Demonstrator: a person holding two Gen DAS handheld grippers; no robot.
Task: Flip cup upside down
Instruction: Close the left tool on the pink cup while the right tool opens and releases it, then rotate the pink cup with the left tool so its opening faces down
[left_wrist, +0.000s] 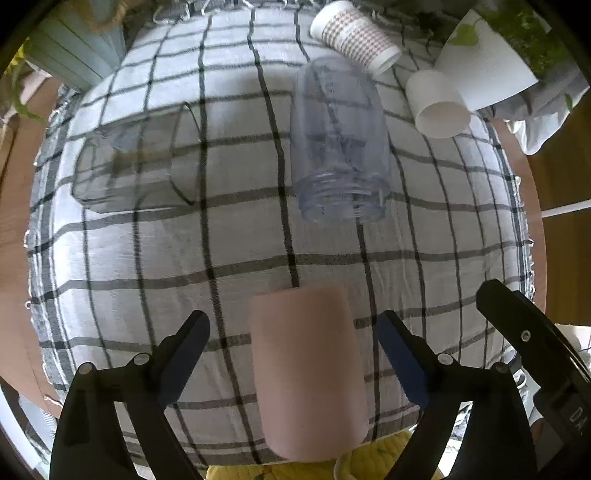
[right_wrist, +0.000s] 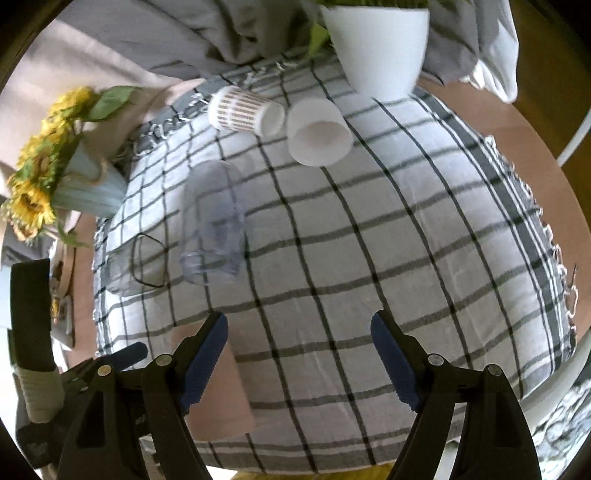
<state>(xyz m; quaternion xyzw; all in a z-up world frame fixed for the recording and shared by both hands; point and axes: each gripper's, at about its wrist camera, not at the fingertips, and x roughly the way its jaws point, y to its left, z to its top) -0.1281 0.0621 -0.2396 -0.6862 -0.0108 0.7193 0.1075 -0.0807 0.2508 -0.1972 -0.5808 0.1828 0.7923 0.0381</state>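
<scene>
A pink cup (left_wrist: 308, 373) stands upside down on the checked cloth (left_wrist: 229, 251), between the blue pads of my open left gripper (left_wrist: 293, 354), which do not touch it. It also shows in the right wrist view (right_wrist: 218, 387), partly hidden behind my right gripper's left finger. My right gripper (right_wrist: 299, 354) is open and empty above the cloth (right_wrist: 369, 240), to the right of the pink cup.
A clear plastic jar (left_wrist: 338, 147) and a dark glass (left_wrist: 136, 162) lie on their sides on the cloth. A patterned paper cup (left_wrist: 354, 35) and a white cup (left_wrist: 437, 105) lie at the back by a white planter (right_wrist: 376, 48). A sunflower vase (right_wrist: 74, 177) stands at the left.
</scene>
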